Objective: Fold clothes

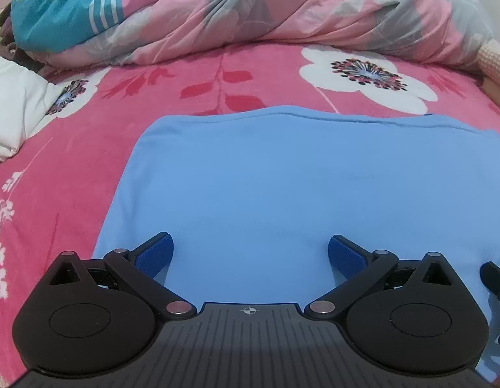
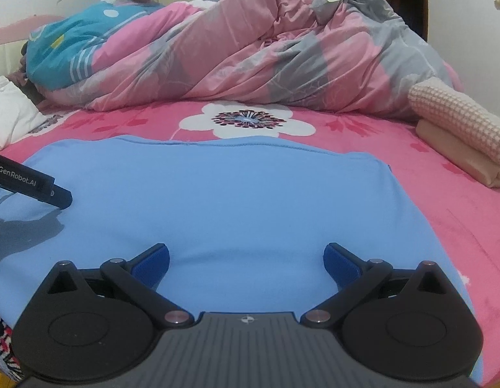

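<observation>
A pink flowered bed (image 2: 444, 226) carries a flat blue garment (image 2: 233, 200), a heaped quilt (image 2: 250, 58) and folded towels (image 2: 460, 135).

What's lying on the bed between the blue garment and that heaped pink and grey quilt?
Only bare pink floral bedsheet; nothing rests between the blue garment and the quilt. Both wrist views show it.

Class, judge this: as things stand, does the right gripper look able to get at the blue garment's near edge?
Probably yes. The right gripper hangs open right over the blue garment, with nothing between them; the near edge itself is hidden beneath it.
</observation>
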### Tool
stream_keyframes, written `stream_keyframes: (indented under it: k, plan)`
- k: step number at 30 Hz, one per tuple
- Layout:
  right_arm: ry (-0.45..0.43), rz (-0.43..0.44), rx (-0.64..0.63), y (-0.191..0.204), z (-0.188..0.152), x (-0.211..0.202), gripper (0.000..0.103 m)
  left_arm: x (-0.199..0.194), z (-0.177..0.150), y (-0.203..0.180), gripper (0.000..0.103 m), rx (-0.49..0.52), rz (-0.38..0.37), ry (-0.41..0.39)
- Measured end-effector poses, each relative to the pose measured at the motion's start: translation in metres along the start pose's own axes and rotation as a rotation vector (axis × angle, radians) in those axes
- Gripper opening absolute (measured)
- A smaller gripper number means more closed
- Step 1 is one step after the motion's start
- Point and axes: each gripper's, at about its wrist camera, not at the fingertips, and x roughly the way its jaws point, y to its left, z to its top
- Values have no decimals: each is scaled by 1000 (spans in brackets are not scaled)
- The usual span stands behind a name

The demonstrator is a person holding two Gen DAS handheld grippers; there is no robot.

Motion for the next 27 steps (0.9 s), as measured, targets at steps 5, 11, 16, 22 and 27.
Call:
stream_keyframes:
  k: [5,11,16,22,27]
  plan:
    - [2,-2,1,1,-1,-1,103,0,1,-1,103,4,4,9]
    - [0,-2,1,0,-1,-1,103,-1,1,-3,103,6,13,6]
    - [-4,-1,1,0,-1,-1,103,-1,1,-4,103,8,17,7]
    - [-10,1,1,0,-2,-1,103,-1,0,-4,103,14,23,4]
    - [-13,1,1,0,-3,-2,103,-1,0,-4,103,14,23,4]
